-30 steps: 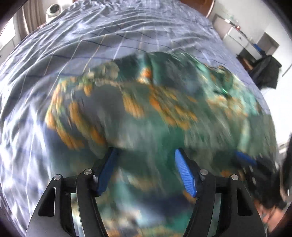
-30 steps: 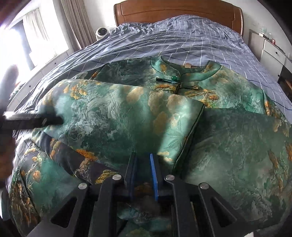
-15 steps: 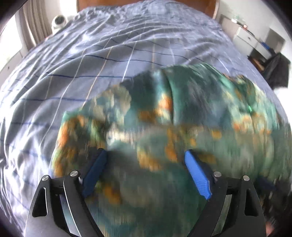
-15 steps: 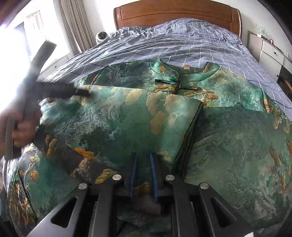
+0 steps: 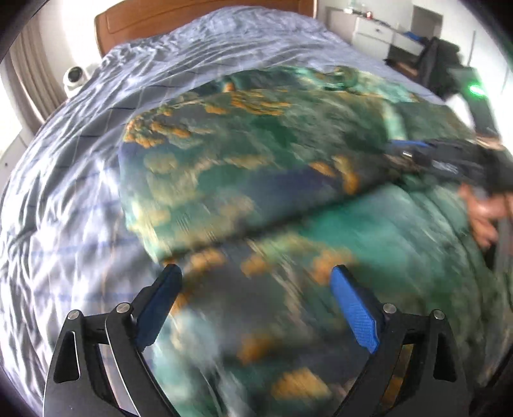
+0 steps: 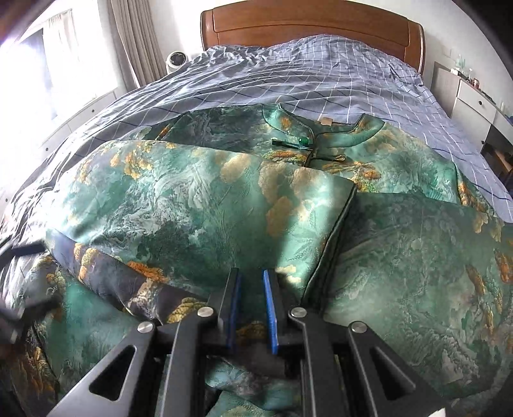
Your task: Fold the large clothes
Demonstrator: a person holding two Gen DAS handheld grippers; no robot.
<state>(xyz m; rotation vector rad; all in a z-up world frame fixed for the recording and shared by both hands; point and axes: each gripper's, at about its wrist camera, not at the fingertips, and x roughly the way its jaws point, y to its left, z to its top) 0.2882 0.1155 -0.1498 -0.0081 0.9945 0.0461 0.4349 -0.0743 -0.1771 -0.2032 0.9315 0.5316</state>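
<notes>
The green brocade dress lies spread on the checked blue bedspread, its mandarin collar toward the wooden headboard and its long axis running from there down toward the foot of the bed. One panel is folded over the body, its dark piped edge running lengthwise from below the collar to the near hem.

Bare bedspread stays free between the collar and the headboard, and along the window side of the dress.

The right gripper is nearly closed, pinching the near edge of the folded panel. The left gripper hovers over the blurred fabric; its jaws have just been opening and stand wide, with nothing pressed between them.

A white drawer unit stands beside the bed.
</notes>
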